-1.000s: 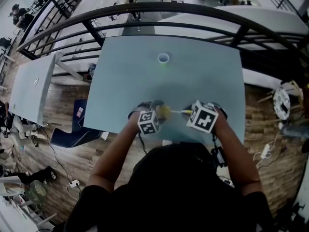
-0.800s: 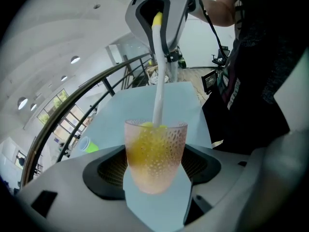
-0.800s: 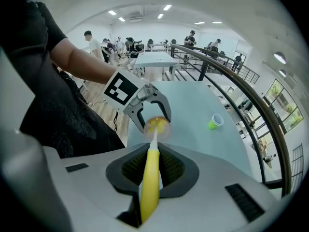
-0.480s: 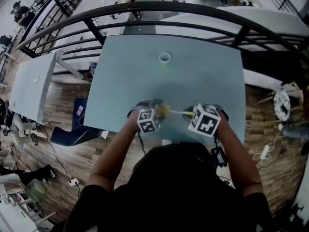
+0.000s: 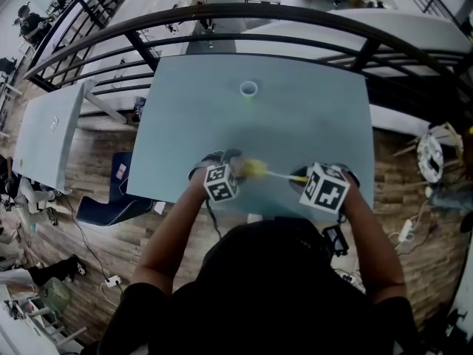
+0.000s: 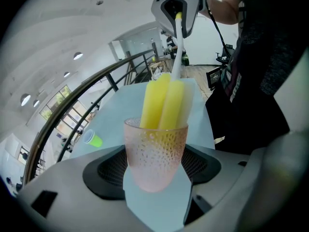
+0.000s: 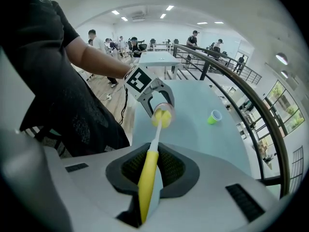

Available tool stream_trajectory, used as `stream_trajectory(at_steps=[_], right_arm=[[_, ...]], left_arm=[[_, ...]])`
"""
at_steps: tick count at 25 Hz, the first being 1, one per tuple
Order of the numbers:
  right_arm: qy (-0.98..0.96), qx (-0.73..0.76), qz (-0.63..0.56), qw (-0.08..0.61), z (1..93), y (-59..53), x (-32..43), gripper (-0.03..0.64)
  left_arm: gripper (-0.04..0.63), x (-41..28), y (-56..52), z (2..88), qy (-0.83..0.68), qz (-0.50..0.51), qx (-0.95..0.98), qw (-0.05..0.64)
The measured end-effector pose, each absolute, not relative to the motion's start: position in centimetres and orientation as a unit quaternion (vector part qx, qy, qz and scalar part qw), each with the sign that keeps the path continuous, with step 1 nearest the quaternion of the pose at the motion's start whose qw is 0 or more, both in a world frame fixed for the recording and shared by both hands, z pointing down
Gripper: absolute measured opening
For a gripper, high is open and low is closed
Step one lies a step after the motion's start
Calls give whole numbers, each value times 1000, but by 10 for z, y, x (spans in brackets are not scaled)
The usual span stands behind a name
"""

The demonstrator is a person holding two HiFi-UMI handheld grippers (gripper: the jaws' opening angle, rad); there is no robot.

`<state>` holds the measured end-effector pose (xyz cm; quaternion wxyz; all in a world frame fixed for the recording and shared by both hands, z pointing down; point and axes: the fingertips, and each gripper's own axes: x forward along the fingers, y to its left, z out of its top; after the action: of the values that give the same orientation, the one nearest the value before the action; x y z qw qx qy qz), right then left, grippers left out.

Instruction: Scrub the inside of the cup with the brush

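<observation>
Only the left gripper view shows dimples on the pink cup (image 6: 155, 153).

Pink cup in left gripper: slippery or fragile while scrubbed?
Probably not slippery: the cup has a dimpled wall and sits between ribbed pads. It looks translucent, so it is likely thin, light plastic that may flex under squeeze. The foam head of the brush fills the mouth, so scrubbing could twist it.

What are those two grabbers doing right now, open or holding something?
Left gripper: shut on the pink cup, with the brush head inside it.
Right gripper: shut on the brush's yellow handle.
</observation>
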<state>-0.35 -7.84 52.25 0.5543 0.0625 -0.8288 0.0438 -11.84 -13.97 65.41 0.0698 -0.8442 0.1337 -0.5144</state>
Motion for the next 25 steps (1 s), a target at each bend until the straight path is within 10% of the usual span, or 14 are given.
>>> stream_trajectory(at_steps=[25], right_arm=[[-826,71,29,558,531,-95,-24,41]], left_arm=[[364,-78,-120,640,95,-502,-855,94]])
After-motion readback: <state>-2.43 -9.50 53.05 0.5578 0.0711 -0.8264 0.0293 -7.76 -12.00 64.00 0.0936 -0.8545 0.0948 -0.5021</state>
